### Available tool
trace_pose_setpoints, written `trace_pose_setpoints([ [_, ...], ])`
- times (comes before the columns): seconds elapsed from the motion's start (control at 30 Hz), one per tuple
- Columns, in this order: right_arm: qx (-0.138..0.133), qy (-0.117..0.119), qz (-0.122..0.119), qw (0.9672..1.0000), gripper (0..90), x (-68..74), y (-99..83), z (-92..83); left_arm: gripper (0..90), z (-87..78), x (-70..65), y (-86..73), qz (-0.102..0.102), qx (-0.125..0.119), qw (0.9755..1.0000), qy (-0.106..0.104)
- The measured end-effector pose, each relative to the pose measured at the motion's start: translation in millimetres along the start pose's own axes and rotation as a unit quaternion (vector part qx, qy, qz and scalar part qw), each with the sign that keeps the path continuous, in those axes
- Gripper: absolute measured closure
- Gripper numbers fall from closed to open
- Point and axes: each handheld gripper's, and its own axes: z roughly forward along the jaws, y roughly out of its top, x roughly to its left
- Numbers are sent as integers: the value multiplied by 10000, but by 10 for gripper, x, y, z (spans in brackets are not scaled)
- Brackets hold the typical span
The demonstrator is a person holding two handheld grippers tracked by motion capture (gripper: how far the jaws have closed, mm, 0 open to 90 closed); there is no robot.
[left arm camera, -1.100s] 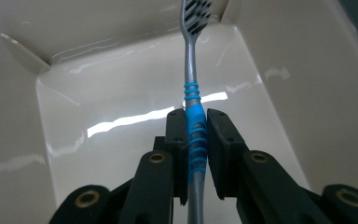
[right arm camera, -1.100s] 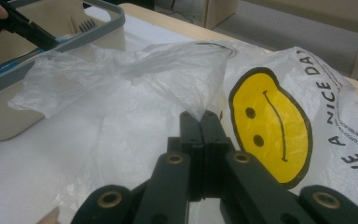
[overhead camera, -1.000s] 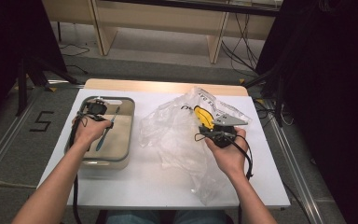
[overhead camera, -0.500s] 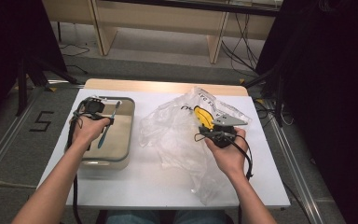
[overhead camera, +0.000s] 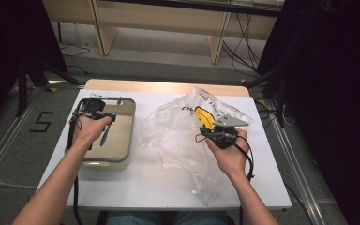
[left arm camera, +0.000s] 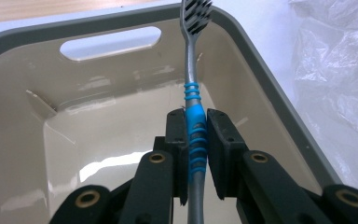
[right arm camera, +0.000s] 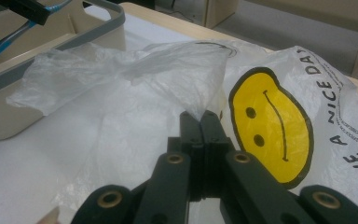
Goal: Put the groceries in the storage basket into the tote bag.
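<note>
1. On the table [overhead camera: 136, 187], at its left: a bin [overhead camera: 122, 161], just short of the far edge.
2. Right of the bin, across the table's middle and right: a bag [overhead camera: 168, 136], near the bin's right wall, apart from it.
3. Over the bin's far half: the left gripper [overhead camera: 107, 116], clamped on a toothbrush [left arm camera: 193, 116].
4. Toothbrush above the bin's floor, head toward the far wall with the handle slot [left arm camera: 111, 43].
5. On the bag's right part: the right gripper [right arm camera: 200, 122], pinching a fold of it.
6. Behind the table: floor, then shelving legs [overhead camera: 218, 44].
</note>
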Motion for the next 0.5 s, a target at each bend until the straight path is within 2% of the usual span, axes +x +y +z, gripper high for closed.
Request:
trace_pose_setpoints([
  [0.5,-1,-4,-5,10000,900,2,0,2,787,-123,-67,15,84,-172,9998,-83],
])
